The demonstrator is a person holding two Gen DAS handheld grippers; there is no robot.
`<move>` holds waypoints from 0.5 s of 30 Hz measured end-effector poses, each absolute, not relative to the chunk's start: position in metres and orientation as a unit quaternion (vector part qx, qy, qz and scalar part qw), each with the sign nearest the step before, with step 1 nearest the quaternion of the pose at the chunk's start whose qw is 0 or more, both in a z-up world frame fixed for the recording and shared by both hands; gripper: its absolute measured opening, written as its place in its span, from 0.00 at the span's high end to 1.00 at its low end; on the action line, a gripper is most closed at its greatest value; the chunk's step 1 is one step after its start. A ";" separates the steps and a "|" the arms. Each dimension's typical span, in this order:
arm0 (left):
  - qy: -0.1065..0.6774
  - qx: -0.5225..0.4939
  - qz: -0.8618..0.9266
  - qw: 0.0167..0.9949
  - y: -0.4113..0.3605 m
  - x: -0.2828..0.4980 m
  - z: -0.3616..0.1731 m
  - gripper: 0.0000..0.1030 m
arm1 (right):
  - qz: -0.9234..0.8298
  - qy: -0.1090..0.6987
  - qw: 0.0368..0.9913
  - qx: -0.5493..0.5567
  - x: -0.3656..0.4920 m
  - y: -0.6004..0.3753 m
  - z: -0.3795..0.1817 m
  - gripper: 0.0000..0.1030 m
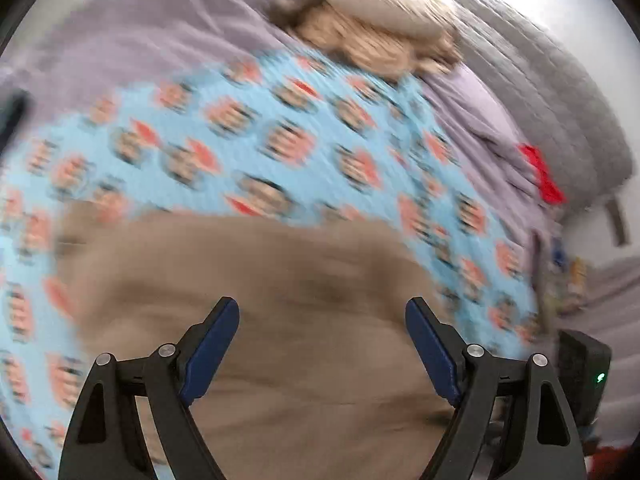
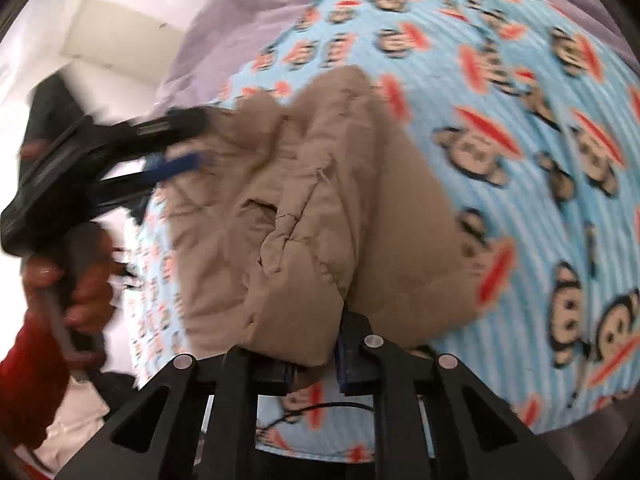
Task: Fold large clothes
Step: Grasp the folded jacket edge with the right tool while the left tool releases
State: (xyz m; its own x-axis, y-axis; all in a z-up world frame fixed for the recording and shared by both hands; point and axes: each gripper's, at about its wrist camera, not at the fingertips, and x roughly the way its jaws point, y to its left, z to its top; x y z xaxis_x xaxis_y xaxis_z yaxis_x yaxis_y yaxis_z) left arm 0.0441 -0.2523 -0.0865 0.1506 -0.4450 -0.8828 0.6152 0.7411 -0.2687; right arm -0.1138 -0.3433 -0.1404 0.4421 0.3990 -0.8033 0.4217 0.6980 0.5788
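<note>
One tan quilted garment (image 2: 320, 200) lay bunched and creased on a light-blue blanket printed with cartoon monkey faces (image 2: 540, 160), which covered a bed. Its near edge was pinched between the right tongs (image 2: 316, 360), whose jaws stood narrow with the padded cloth pressed between them. Seen from the left wrist, the same garment (image 1: 280, 280) filled the lower middle as a blurred tan mass (sharp detail was lost). The left tongs (image 1: 322, 344) stood wide over it, with nothing pressed between their blue-padded fingers (image 1: 210, 352). In the right wrist view the left tongs (image 2: 192, 140) reached the garment's far left edge, carried by a hand (image 2: 76, 280) in a red sleeve (image 2: 28, 380). Beyond the blanket lay lilac bedding (image 1: 140, 28), a heap of beige cloth (image 1: 372, 28), a grey quilt (image 1: 560, 100) and a red scrap (image 1: 540, 172).
</note>
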 end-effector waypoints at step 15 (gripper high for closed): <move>0.550 0.148 -0.282 0.772 -0.302 0.073 -0.177 0.17 | -0.047 0.536 0.700 0.470 -0.153 -0.373 -0.232 0.79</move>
